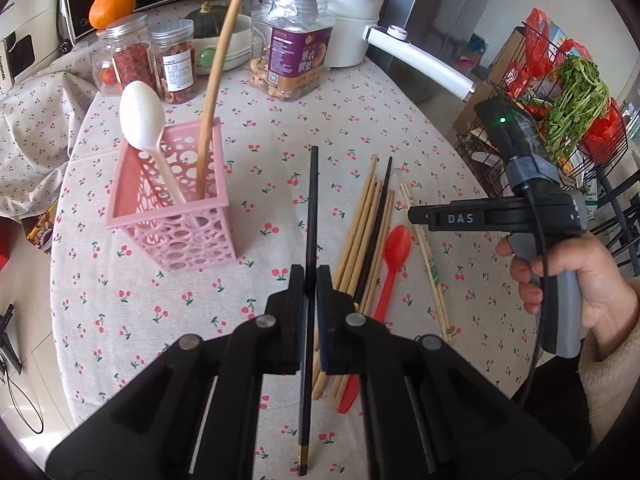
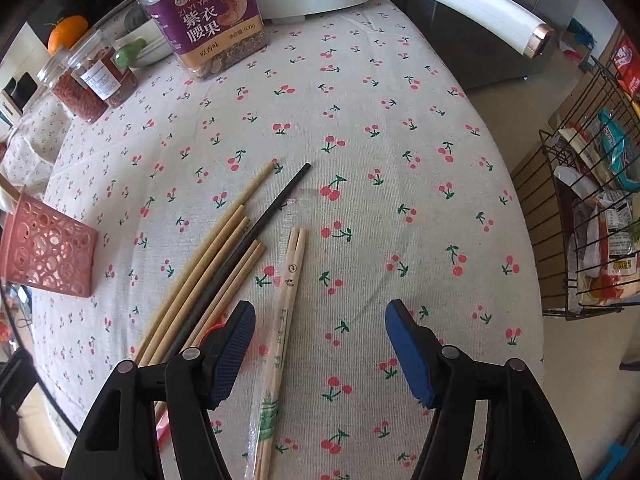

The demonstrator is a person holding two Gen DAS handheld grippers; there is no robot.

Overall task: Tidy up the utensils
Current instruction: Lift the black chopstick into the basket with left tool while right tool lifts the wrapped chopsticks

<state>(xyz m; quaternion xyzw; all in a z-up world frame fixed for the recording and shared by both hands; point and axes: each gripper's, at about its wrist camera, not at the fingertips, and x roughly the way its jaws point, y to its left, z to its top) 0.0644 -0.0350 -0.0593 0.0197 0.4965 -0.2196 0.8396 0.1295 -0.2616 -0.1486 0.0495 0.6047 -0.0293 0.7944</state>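
My left gripper (image 1: 310, 280) is shut on a black chopstick (image 1: 311, 216) and holds it above the table, pointing forward, right of the pink perforated utensil basket (image 1: 176, 216). The basket holds a white spoon (image 1: 142, 114) and a long wooden utensil (image 1: 218, 68). On the cloth lie several bamboo chopsticks (image 1: 362, 228), a second black chopstick (image 1: 378, 220), a red spoon (image 1: 394, 256) and a wrapped disposable pair (image 1: 430, 264). My right gripper (image 2: 320, 344) is open and empty, just above the wrapped pair (image 2: 286, 300), with the bamboo chopsticks (image 2: 208, 276) to its left.
Jars (image 1: 176, 60), a nut jar (image 1: 292, 40), a white pot with a long handle (image 1: 420, 60) and an orange (image 1: 112, 6) stand at the back of the cherry-print tablecloth (image 2: 380, 180). A wire rack (image 2: 592, 208) with groceries stands off the table's right edge.
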